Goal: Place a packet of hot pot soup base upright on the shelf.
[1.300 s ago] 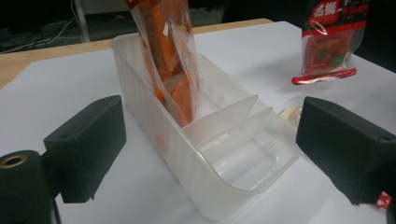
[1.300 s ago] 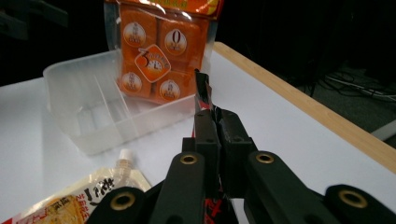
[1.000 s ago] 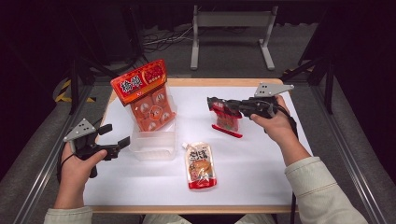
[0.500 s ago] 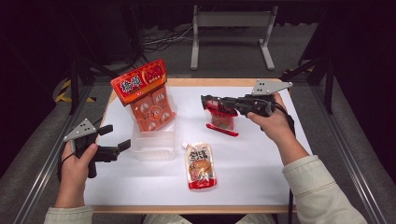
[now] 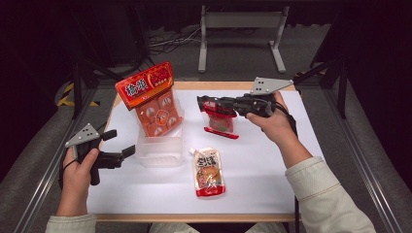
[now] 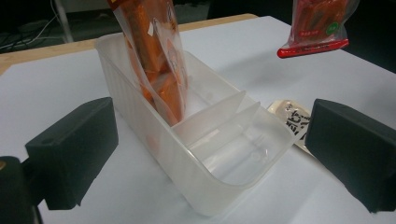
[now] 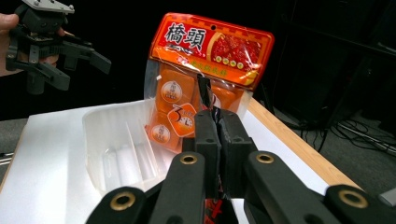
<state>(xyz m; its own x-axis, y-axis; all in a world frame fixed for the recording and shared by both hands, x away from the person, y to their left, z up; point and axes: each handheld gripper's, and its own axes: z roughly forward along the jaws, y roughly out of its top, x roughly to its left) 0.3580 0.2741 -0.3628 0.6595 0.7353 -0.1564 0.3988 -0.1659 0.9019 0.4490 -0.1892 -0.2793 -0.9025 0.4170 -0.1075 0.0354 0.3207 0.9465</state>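
A small red plastic snack pouch hangs by its top edge from the right gripper, whose jaws are clenched on it, holding it clear above the white table to the right of the clear plastic divided bin. The right gripper view shows the two jaws pressed together on the pouch's crimped seal — a detail the high view leaves too small to read — and beyond them the tall orange bag of wrapped sweets standing in the bin's far compartment. The left gripper view looks into the bin from the other end: its near compartments, marked off by thin dividers, are bare, and the red pouch's lower edge hangs at upper right. The left gripper stands released, jaws spread wide, just beside the bin's near left corner. A pale flat sauce sachet lies on the table in front of the bin, with bare white surface to its right and near the front edge.
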